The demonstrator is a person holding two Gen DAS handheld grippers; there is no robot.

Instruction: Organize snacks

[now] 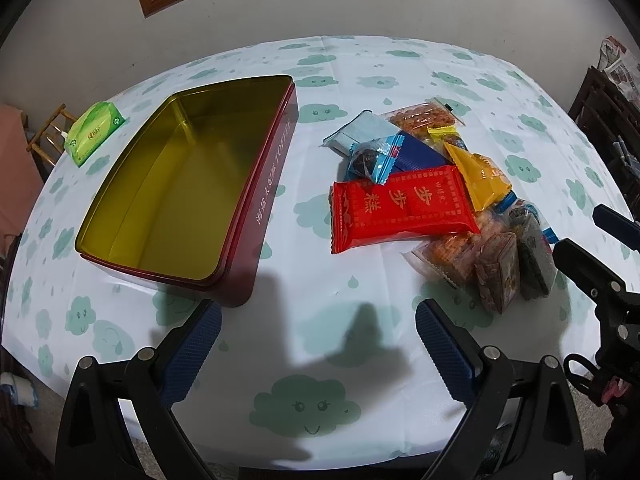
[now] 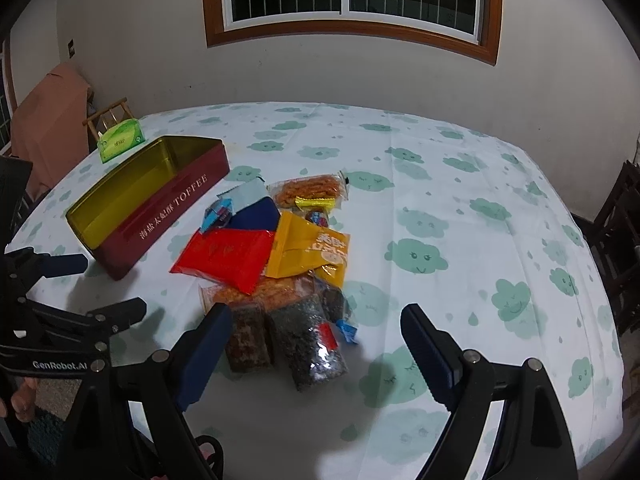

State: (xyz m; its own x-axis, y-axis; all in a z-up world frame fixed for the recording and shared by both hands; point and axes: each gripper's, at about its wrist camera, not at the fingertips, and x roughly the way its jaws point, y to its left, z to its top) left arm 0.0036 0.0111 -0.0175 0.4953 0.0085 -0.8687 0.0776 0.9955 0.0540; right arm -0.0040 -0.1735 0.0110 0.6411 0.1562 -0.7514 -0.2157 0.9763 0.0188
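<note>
An empty red toffee tin [image 1: 188,196] with a gold inside lies open on the table; it also shows in the right wrist view [image 2: 160,196]. To its right is a pile of snack packets: a red packet [image 1: 400,208] [image 2: 228,258], a yellow packet [image 1: 478,176] [image 2: 308,250], a blue packet [image 2: 256,216], and dark seaweed-like packets [image 2: 312,344]. My left gripper [image 1: 318,320] is open and empty above the table's near edge. My right gripper [image 2: 316,328] is open, just above the near dark packets.
A green tissue pack [image 1: 94,132] sits at the table's far left. The table [image 2: 480,240] has a white cloth with green clouds. Wooden chairs [image 2: 616,248] stand at the right and far left. A window is on the wall behind.
</note>
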